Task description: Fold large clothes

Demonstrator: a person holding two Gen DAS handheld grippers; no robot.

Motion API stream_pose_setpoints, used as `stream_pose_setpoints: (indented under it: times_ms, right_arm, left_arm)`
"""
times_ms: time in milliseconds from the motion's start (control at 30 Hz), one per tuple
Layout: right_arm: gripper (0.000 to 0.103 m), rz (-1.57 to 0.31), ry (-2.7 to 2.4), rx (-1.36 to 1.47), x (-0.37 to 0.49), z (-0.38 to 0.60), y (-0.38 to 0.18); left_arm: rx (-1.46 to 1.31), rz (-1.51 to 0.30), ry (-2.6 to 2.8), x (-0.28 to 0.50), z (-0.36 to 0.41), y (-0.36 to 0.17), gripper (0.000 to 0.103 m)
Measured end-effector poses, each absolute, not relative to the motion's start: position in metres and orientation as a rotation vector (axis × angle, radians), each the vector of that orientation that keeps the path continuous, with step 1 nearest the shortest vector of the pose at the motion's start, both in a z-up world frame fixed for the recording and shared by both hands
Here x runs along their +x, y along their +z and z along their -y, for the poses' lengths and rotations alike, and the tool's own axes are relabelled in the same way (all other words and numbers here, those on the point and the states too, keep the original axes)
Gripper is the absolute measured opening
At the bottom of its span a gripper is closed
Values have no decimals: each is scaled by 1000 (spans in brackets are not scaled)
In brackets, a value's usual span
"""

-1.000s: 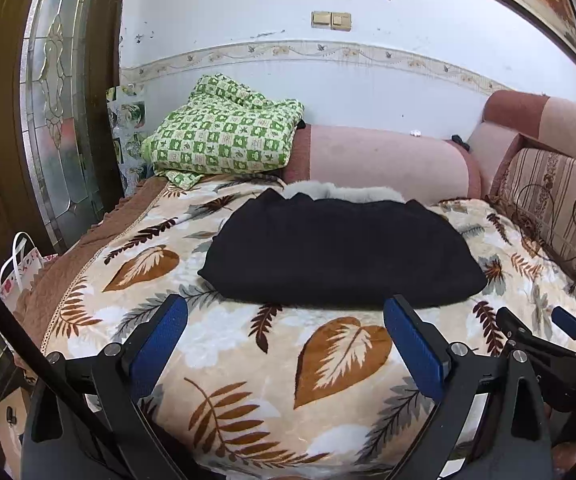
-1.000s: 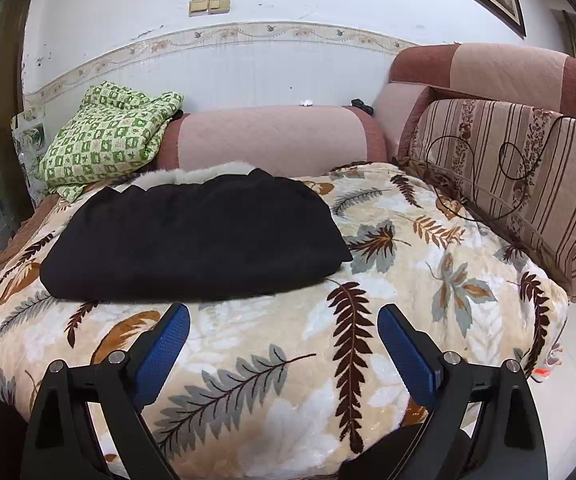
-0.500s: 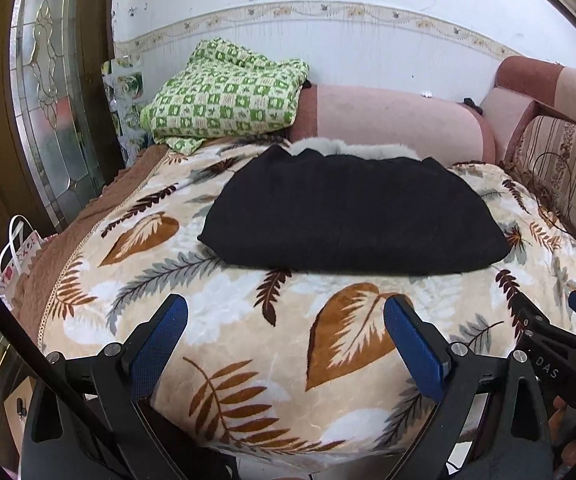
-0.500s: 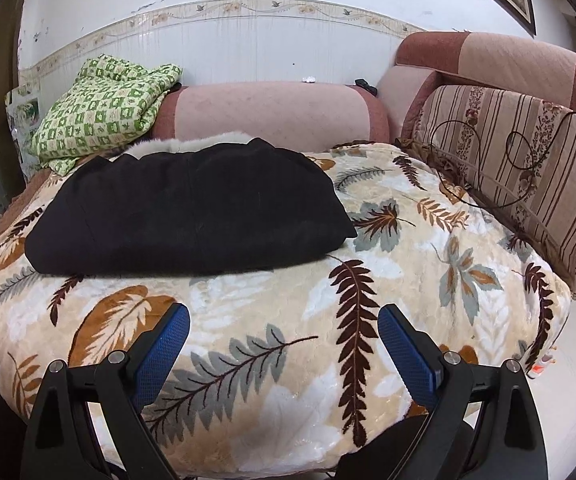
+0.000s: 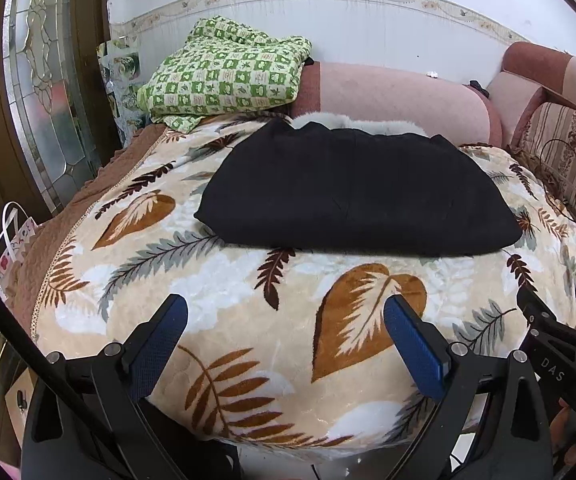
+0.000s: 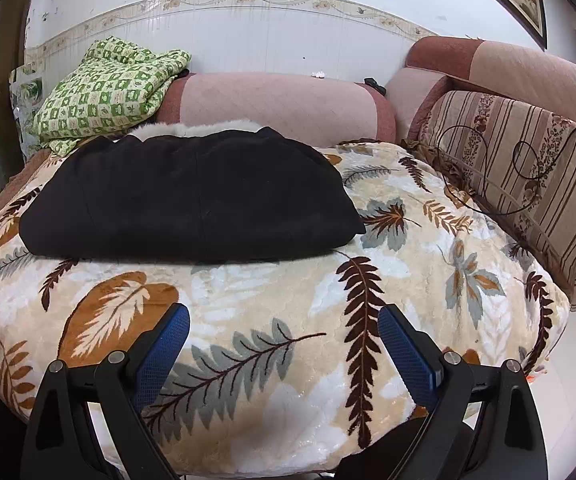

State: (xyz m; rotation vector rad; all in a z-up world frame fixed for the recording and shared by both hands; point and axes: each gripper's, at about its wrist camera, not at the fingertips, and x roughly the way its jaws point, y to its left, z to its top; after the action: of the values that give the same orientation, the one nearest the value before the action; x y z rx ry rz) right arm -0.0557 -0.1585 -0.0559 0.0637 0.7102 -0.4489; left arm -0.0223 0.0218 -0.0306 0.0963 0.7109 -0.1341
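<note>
Vs 1 s ago both cams have pulled back and tipped down: more of the leaf-print blanket (image 5: 248, 292) shows in front, and the black garment (image 5: 352, 196) sits further up the frame, looking unchanged in shape. That reads as both grippers backing off from a finished fold, so the task looks done or nearly so. Going L to R: green checked quilt (image 5: 224, 72) piled at the far left corner, then the black garment lying as a compact folded rectangle mid-bed on the blanket, a strip of white fur (image 5: 352, 122) peeking out behind it, then the striped cushion (image 6: 528, 176) on the right. Left gripper (image 5: 284, 336) fingers spread wide, nothing held, well short of the garment; right gripper (image 6: 284, 340) same, fingers apart and empty. Writing: only "DAS" on the right gripper's body (image 5: 552, 368), seen from the left cam; wall switch and picture frame carry no legible text.
</note>
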Motion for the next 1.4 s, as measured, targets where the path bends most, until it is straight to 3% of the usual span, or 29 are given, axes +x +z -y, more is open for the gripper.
stream_pose_setpoints:
  times_ms: [1400]
  right_arm:
    - [97,-742,-438,23,-44,149,-73]
  left_arm:
    - [69,-838,-118,3,-27,-71,98]
